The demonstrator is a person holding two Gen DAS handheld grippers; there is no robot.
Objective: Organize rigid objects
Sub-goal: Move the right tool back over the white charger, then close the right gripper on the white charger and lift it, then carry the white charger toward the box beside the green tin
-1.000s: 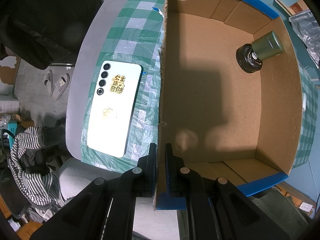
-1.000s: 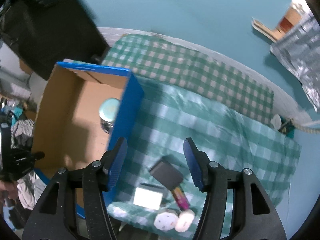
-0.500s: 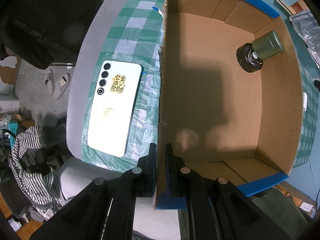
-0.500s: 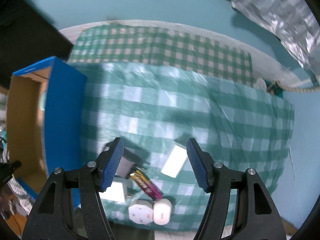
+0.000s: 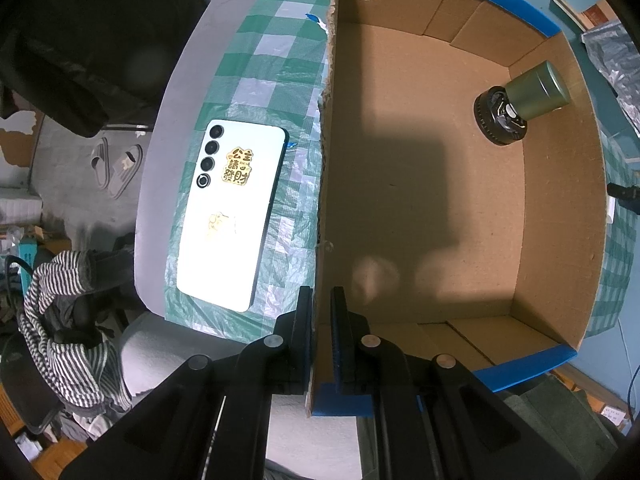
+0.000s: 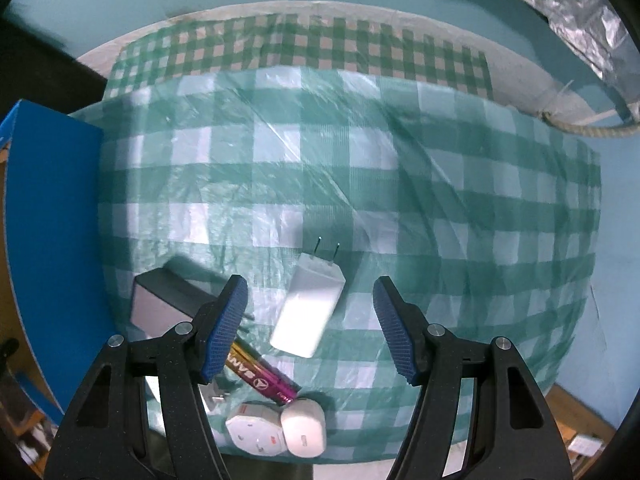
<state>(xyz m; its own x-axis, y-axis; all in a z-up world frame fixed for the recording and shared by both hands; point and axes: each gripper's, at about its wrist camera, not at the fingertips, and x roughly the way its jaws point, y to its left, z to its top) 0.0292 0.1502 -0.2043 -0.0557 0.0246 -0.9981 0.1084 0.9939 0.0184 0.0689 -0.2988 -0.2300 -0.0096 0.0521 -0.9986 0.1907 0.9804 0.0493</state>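
— What's the left gripper (image 5: 322, 320) doing?
— It's clamped tight on the near wall of the cardboard box (image 5: 420, 200), low in its frame. An olive tin (image 5: 536, 90) lies in the box's upper right corner; a white phone (image 5: 234, 216) sits left of the box on the checked cloth (image 5: 280, 80).
— And the right gripper (image 6: 310, 328)?
— Its jaws have just been opening; they stand apart around the white charger (image 6: 310, 308), not pressing it. A black block (image 6: 168, 304), a purple battery (image 6: 264, 378) and two white plugs (image 6: 276, 432) lie lower left.
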